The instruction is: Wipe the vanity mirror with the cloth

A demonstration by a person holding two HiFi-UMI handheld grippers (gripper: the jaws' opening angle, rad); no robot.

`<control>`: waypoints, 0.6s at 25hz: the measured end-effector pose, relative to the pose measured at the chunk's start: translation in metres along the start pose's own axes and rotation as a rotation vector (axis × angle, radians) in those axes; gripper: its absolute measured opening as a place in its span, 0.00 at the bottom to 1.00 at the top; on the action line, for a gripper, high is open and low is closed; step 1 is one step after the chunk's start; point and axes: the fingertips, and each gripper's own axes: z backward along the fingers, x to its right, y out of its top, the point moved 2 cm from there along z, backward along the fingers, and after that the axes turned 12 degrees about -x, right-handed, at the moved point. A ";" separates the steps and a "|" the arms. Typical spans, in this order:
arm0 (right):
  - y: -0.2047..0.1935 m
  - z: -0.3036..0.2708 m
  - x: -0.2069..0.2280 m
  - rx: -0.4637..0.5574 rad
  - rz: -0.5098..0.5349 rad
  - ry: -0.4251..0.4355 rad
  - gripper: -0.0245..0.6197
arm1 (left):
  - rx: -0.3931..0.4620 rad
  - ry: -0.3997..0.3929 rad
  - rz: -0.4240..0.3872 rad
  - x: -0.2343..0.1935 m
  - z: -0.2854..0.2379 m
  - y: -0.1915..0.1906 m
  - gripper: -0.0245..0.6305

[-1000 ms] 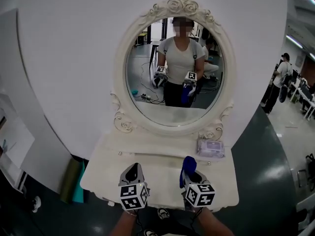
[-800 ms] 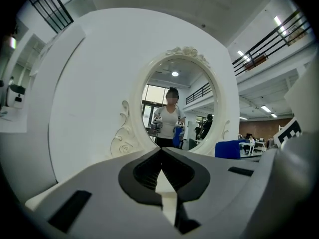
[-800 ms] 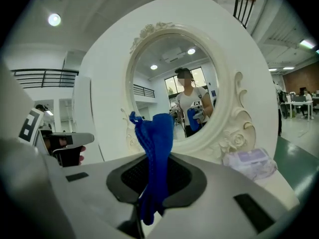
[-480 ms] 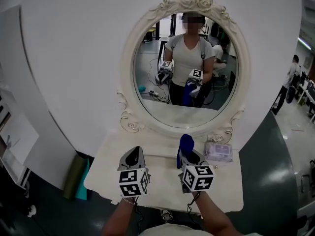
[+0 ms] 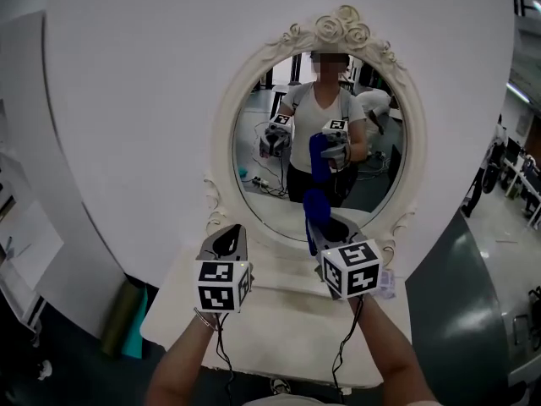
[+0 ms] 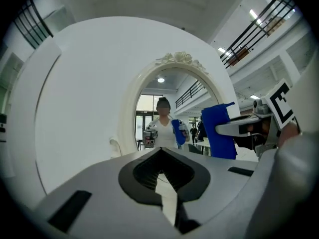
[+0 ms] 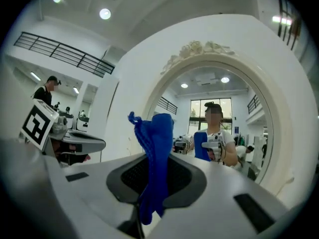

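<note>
Your right tool [image 5: 326, 229] clenches the blue cloth [image 5: 314, 203] before the vanity mirror [image 5: 270, 176]; your left tool [image 5: 226, 242] is closed on nothing. A wipes pack [image 5: 387, 284] lies on the bench [image 5: 270, 337], partly hidden by the right tool.

The mirror [image 5: 319, 142] glass is open above its lower edge; nothing touches it. In front of that lower edge the cloth [image 5: 316, 205] stands up, pinched in the right gripper [image 5: 325, 229], near the glass. The left gripper [image 5: 226, 232], jaws together on nothing, hangs before the mirror's lower left frame, apart from it. Carved roses [image 5: 342, 30] jut at the mirror's top. Below the mirror the table [image 5: 279, 332] offers room at left; 1 wipes pack [image 5: 387, 282] lies at lower right.
</note>
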 end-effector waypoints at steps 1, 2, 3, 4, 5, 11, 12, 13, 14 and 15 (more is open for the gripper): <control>0.014 0.000 0.001 0.007 0.041 -0.005 0.14 | 0.012 0.002 -0.021 -0.002 -0.001 0.014 0.04; 0.028 0.001 0.002 0.014 0.079 -0.011 0.14 | 0.024 0.004 -0.042 -0.003 -0.001 0.027 0.04; 0.042 0.002 0.002 0.023 0.113 -0.017 0.14 | 0.035 0.006 -0.061 -0.004 -0.002 0.041 0.04; 0.056 0.002 0.002 0.034 0.143 -0.021 0.14 | 0.045 0.007 -0.081 -0.004 -0.003 0.055 0.04; 0.070 0.002 0.002 0.046 0.170 -0.028 0.14 | 0.056 0.011 -0.100 -0.005 -0.003 0.068 0.04; 0.156 -0.007 0.008 0.045 0.404 -0.150 0.14 | 0.120 0.026 -0.127 -0.018 -0.011 0.147 0.04; 0.171 -0.011 0.009 0.023 0.462 -0.177 0.14 | 0.128 0.035 -0.122 -0.024 -0.013 0.162 0.04; 0.186 -0.015 0.010 -0.001 0.525 -0.209 0.14 | 0.133 0.042 -0.114 -0.031 -0.016 0.177 0.04; 0.200 -0.019 0.012 -0.024 0.587 -0.243 0.14 | 0.138 0.045 -0.103 -0.037 -0.018 0.192 0.04; 0.211 -0.022 0.012 -0.046 0.641 -0.274 0.14 | 0.144 0.045 -0.092 -0.042 -0.020 0.205 0.04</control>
